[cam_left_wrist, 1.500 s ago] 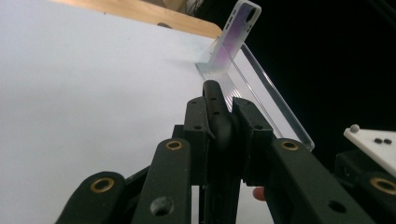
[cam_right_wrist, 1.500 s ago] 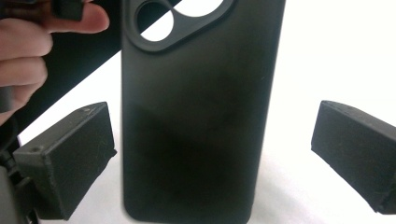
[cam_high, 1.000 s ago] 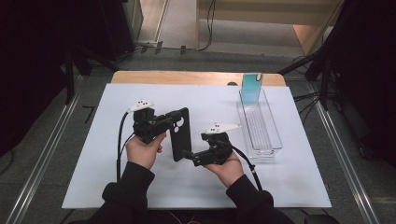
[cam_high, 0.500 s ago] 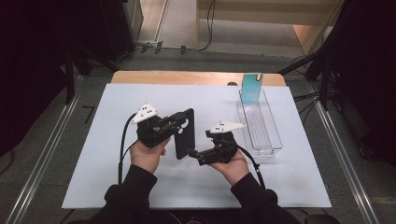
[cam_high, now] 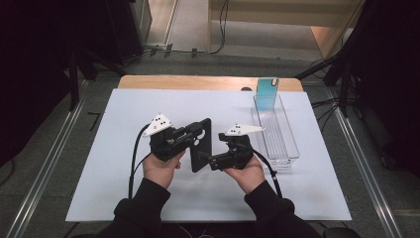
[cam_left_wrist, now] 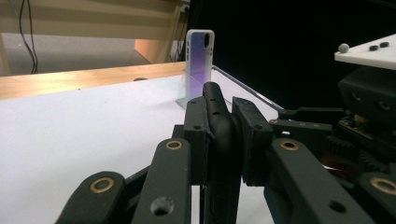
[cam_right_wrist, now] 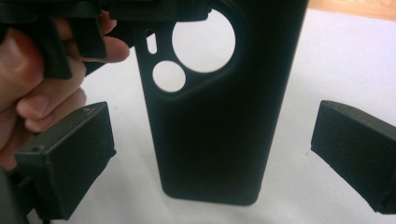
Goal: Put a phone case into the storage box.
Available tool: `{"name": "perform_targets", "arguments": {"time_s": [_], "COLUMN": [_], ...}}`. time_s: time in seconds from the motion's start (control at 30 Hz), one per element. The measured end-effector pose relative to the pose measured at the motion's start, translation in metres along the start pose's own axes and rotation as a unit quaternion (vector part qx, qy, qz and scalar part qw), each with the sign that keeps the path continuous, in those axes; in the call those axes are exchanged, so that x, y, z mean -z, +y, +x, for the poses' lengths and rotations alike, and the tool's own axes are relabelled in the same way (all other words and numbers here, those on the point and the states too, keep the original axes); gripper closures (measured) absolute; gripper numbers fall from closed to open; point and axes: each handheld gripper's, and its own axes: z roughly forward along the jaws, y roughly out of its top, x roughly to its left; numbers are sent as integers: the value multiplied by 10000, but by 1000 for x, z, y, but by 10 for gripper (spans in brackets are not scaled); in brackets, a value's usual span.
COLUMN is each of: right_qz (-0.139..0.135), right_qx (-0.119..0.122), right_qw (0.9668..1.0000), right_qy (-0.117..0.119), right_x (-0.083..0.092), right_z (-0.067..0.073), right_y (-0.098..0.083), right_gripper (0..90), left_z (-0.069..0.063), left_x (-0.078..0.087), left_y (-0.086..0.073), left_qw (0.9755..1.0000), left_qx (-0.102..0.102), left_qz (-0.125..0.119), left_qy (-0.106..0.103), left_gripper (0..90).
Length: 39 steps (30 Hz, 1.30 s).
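From the high view I count two phone cases and one clear tray (cam_high: 289, 148). My left gripper (cam_high: 198, 136) pinches the black phone case (cam_high: 202, 146) near the middle of the white mat (cam_high: 109, 148), holding it on edge above the mat. My right gripper (cam_high: 208, 159) sits just at its 3 o'clock side, tips at the case's lower end. The second case, a teal one (cam_high: 267, 94), stands upright at the tray's 12 o'clock end. My hands cover much of both grippers here.

In the left gripper view, the jaws are pressed tight on the black phone case (cam_left_wrist: 219, 135), seen edge-on; its lower part is cut off. At 12 o'clock the other case (cam_left_wrist: 200, 60) reads purplish.

In the right gripper view, the jaws stand spread wide, one pad each side of the black phone case (cam_right_wrist: 210, 116), touching nothing. I count two round camera cut-outs; its top is cut off.
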Motion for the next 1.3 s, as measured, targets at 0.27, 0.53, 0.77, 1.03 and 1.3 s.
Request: {"name": "perform_targets", "arguments": {"time_s": [0.27, 0.53, 0.77, 1.03, 1.3], "right_qz": [-21, -25, -61, -97, -95], "right_qx": [-35, -58, -49, -51, -182], "right_qw": [9999, 9997, 9997, 9997, 9993], "right_qy": [-155, -235, -236, -208, -308], "right_x": [-1, -4, -3, -2, 0], "right_z": [2, 5, 5, 5, -2], "right_y": [3, 3, 2, 2, 2], "right_gripper": [0, 0, 110, 124, 126], "left_z": [-10, -18, -23, -22, -19], "left_x": [-3, -5, -7, -7, -1], "left_y": [-3, -6, -8, -5, 2], "left_qw": [9999, 9998, 9997, 9994, 9993], "left_qx": [-6, 53, 49, 127, 285], "left_qz": [69, 149, 174, 223, 171], "left_qy": [-72, -144, -175, -236, -159], "left_gripper": [771, 771, 770, 765, 564]}}
